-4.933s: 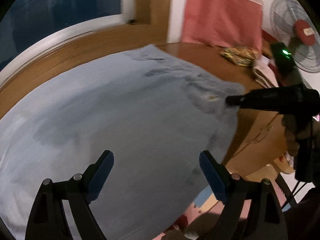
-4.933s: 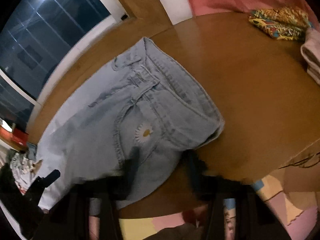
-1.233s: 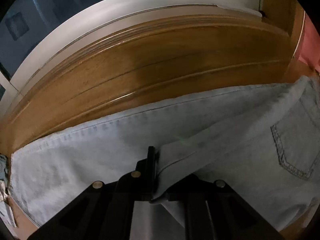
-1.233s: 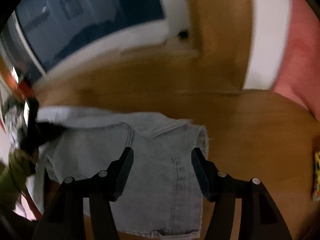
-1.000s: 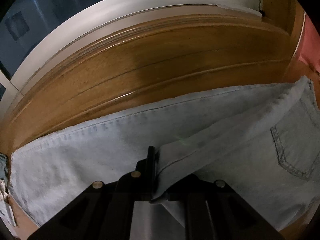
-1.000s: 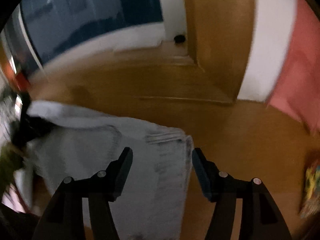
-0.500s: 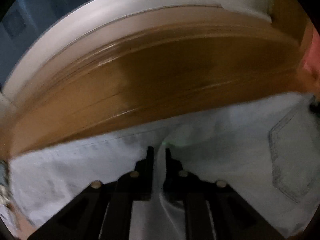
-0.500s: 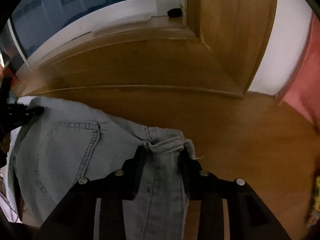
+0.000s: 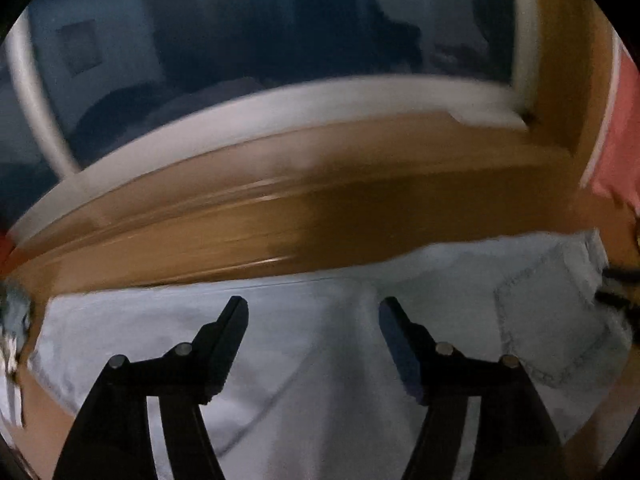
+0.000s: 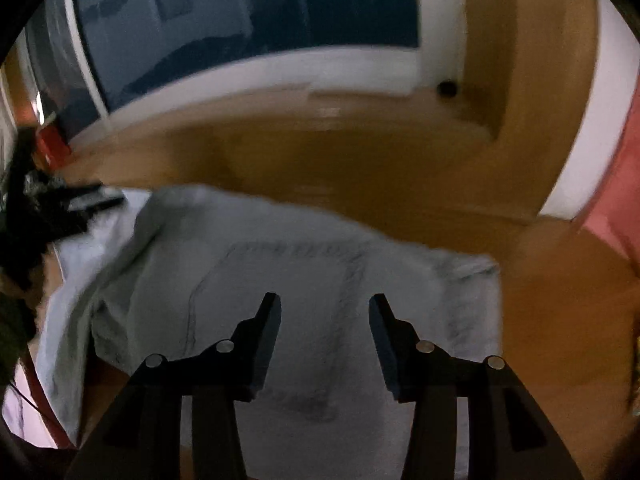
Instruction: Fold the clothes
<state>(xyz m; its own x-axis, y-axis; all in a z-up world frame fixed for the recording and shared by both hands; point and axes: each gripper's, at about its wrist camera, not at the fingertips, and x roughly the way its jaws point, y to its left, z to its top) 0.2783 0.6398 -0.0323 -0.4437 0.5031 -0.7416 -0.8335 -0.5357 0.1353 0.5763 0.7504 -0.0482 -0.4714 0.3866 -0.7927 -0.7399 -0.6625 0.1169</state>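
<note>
Light blue jeans [image 9: 304, 344] lie folded lengthwise on the wooden table [image 9: 360, 216], back pocket [image 9: 552, 320] showing at the right. My left gripper [image 9: 312, 308] hovers open just above the leg part, nothing between its fingers. In the right wrist view the same jeans [image 10: 280, 280] spread under my right gripper [image 10: 324, 304], which is open above the back pocket [image 10: 288, 276] near the waistband. The left gripper's black body [image 10: 60, 204] shows blurred at the far left over the leg end. Both views are motion-blurred.
A dark window with a white sill [image 9: 280, 100] runs along the far side of the table. A pink cloth [image 10: 616, 168] hangs at the right. A red object [image 10: 52, 144] stands at the far left. Bare wood [image 10: 560, 300] lies right of the jeans.
Both grippers were shut on the denim half a second ago; both have let go and opened. The fabric has dropped flat and both grippers have lifted and pulled back.
</note>
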